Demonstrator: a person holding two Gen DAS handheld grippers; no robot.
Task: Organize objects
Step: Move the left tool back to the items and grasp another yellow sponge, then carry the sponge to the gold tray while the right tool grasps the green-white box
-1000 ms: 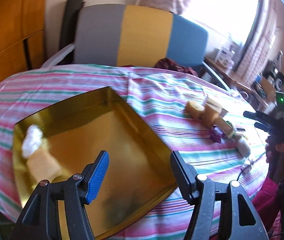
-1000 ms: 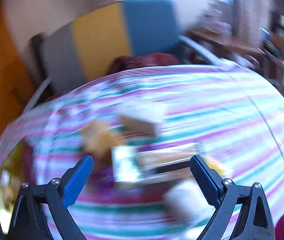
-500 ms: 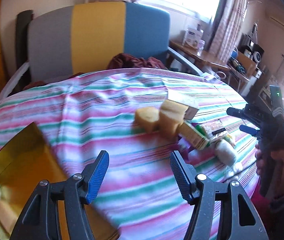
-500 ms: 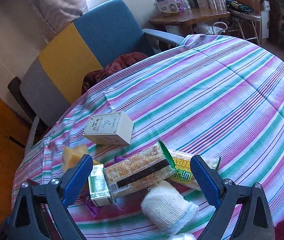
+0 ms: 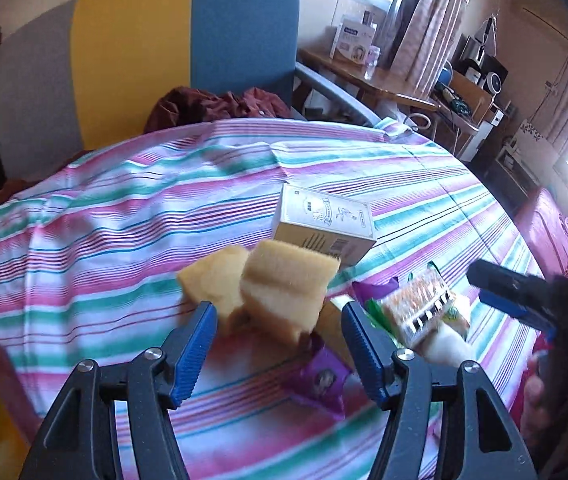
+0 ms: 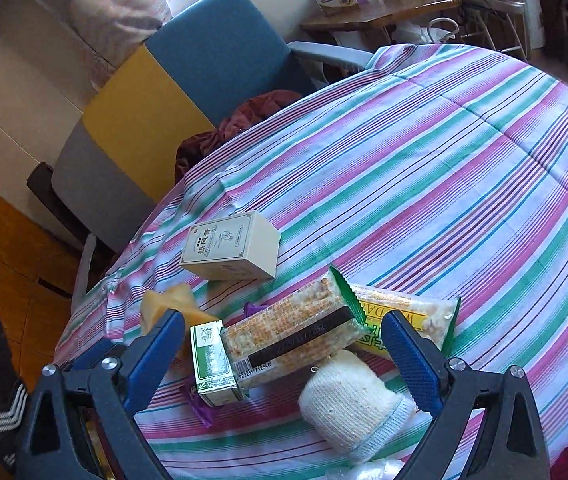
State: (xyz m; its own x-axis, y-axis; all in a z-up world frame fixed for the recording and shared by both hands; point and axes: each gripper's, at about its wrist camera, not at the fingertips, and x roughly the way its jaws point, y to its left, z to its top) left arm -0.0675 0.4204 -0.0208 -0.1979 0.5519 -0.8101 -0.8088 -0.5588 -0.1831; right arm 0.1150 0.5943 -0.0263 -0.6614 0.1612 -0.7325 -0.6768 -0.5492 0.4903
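Two claws are in your hands, and neither grips anything. Your left claw [image 5: 278, 346] stands wide, its jaws having just opened a little further, with nothing pressed between the pads; two yellow sponges [image 5: 284, 294] sit on the striped tabletop [image 5: 124, 216] just beyond its tips, at twelve o'clock in the left wrist view, touching each other. Behind them, toward one o'clock, lies a cream carton [image 5: 323, 224]. A purple wrapper [image 5: 319, 384] lies flat near the right pad, at four o'clock from the sponges. Your right claw [image 6: 284, 354] also stands wide and empty, above a cracker packet [image 6: 291, 336] that lies across a small green box [image 6: 212, 364] at its nine o'clock end. A second snack packet [image 6: 407, 320] with a yellow label touches the cracker packet at three o'clock. A rolled white cloth [image 6: 349, 400] rests at five o'clock, just beside the right pad. The cream carton sits apart at eleven o'clock. A grey, yellow and blue chair [image 6: 172, 96] stands past the tabletop's far edge
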